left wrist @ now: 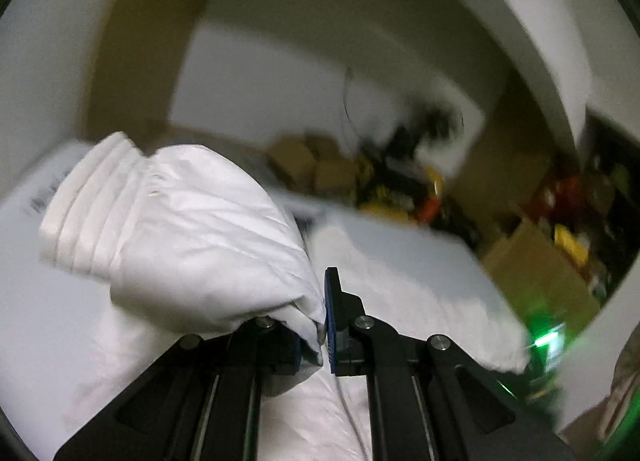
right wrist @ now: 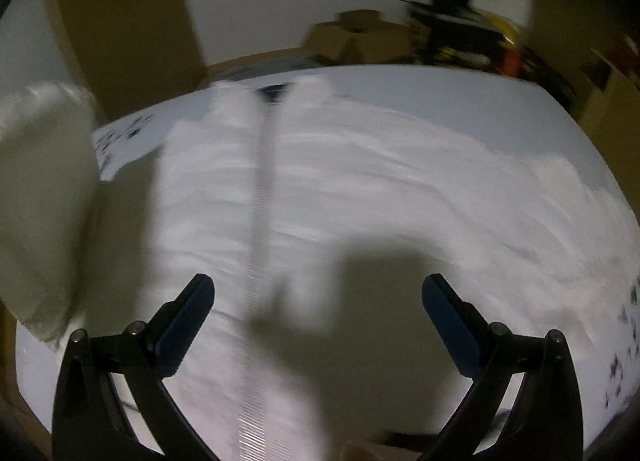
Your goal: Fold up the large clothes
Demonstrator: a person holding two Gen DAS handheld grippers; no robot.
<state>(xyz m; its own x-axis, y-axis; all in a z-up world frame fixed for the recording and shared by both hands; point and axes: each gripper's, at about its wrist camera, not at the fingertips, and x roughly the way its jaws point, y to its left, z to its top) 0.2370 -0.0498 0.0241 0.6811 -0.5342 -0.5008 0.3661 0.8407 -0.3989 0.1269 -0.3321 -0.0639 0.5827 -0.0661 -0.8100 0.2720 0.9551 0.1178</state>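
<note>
A large white puffy jacket (right wrist: 360, 197) lies spread on a pale table (right wrist: 460, 89), its zipper (right wrist: 258, 221) running up the middle. My left gripper (left wrist: 320, 317) is shut on a sleeve of the white jacket (left wrist: 192, 229) and holds it lifted above the table; the ribbed cuff (left wrist: 80, 213) hangs at the left. The lifted sleeve also shows at the left edge of the right wrist view (right wrist: 44, 201). My right gripper (right wrist: 318, 321) is open and empty above the jacket's body, casting a shadow on it.
Cardboard boxes (left wrist: 536, 265) and colourful clutter (left wrist: 404, 189) stand beyond the table's far edge. A brown wall panel (right wrist: 132, 21) rises behind the table at the left. Both views are motion-blurred.
</note>
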